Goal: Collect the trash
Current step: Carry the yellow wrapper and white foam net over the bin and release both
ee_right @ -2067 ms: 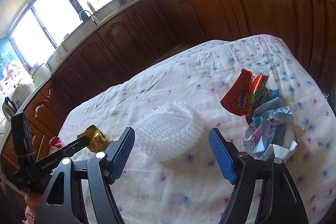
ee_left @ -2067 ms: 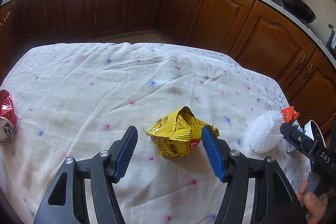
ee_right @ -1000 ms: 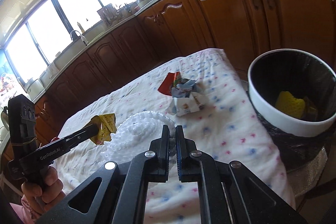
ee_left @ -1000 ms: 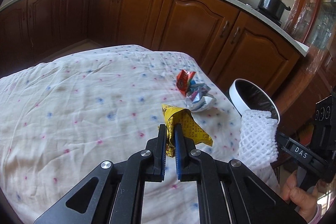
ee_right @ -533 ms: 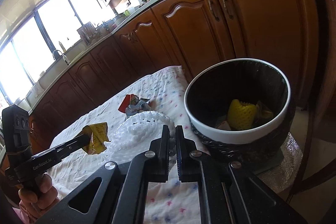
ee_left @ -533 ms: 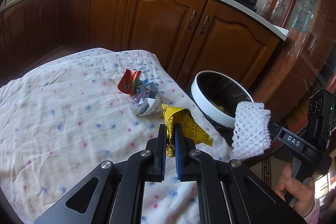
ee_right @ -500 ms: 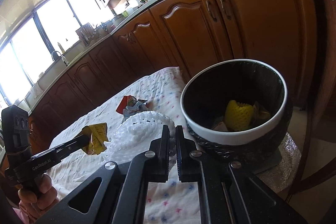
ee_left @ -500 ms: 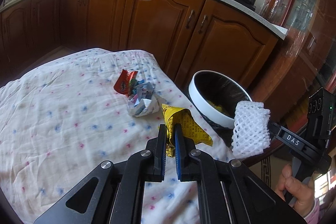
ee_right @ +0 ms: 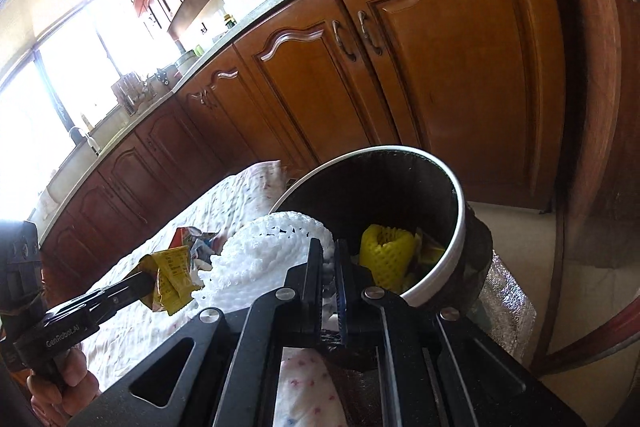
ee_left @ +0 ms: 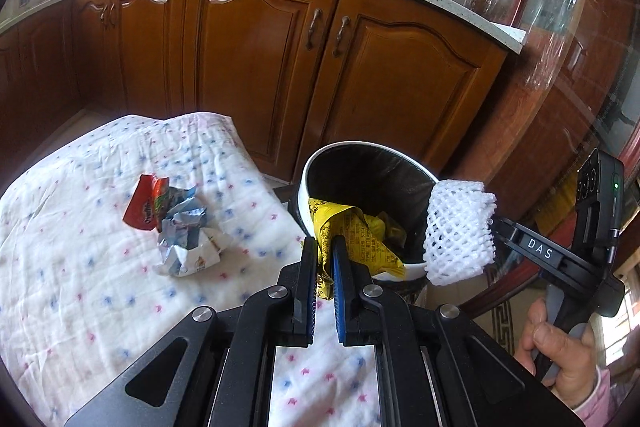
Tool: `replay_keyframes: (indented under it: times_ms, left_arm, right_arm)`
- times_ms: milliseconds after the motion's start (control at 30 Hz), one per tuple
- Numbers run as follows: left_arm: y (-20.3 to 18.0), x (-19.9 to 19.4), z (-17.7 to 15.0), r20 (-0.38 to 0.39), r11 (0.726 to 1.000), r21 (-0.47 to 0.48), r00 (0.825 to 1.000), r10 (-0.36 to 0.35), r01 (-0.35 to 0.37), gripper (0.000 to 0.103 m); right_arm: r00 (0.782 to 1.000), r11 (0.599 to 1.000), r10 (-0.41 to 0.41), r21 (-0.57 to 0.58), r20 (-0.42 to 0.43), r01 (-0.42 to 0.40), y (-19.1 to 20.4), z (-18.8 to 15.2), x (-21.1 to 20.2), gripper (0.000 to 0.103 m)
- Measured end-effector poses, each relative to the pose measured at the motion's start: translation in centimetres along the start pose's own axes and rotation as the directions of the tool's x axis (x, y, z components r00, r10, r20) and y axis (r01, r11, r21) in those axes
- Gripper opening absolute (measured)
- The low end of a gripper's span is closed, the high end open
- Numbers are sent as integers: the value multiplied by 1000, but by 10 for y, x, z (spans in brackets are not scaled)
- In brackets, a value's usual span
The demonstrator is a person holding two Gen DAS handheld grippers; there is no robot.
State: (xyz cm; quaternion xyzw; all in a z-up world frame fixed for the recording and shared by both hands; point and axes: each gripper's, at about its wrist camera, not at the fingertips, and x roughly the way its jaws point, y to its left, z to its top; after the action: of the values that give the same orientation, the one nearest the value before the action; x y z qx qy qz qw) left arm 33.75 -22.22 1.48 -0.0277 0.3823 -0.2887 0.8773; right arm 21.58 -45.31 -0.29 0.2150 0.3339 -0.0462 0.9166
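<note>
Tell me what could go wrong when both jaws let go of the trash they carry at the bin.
1. The yellow crinkled snack wrapper in the left gripper hangs over the near rim of the white-rimmed, black-lined round bin; released now, it may catch there or fall on the dotted white tablecloth.
2. The white foam mesh fruit sleeve in the right gripper is light and sits at the rim's edge, so it may drop outside.
</note>
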Motion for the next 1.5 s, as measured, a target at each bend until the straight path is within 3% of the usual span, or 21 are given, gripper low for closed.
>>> replay_keyframes:
  times_ms: [333,600,767,800,867,933,1500]
  left_arm:
    - [-22,60,41,-47,999,51,999,7,-4,6]
    - [-35,105,55,-94,998,69,996,11,-5,8]
    - [-38,121,55,-110,997,72,994,22,-15,30]
    - [-40,121,54,-110,997,74,994,27,-19,32]
    - [-41,123,51,-109,997,75,993,34,-26,42]
    - [-40,121,47,-107,997,76,994,36,-28,43]
    - [14,46,-6,-67,998,-51,997,41,-44,47]
  right_arm:
    - [996,996,-83,-26,-36,82,-24,32,29,6]
    - [990,991,-120,-60,-78,115,-29,37,45,10]
    - [988,991,-120,-67,-96,114,-32,37,49,12]
    - [988,991,-120,-66,-98,114,-32,37,50,14]
    - [989,993,-112,-56,-100,107,-34,37,49,39]
    - [989,993,-113,-52,-99,108,-36,38,49,44]
    - [999,999,-33,13,-39,34,-24,16,13,46]
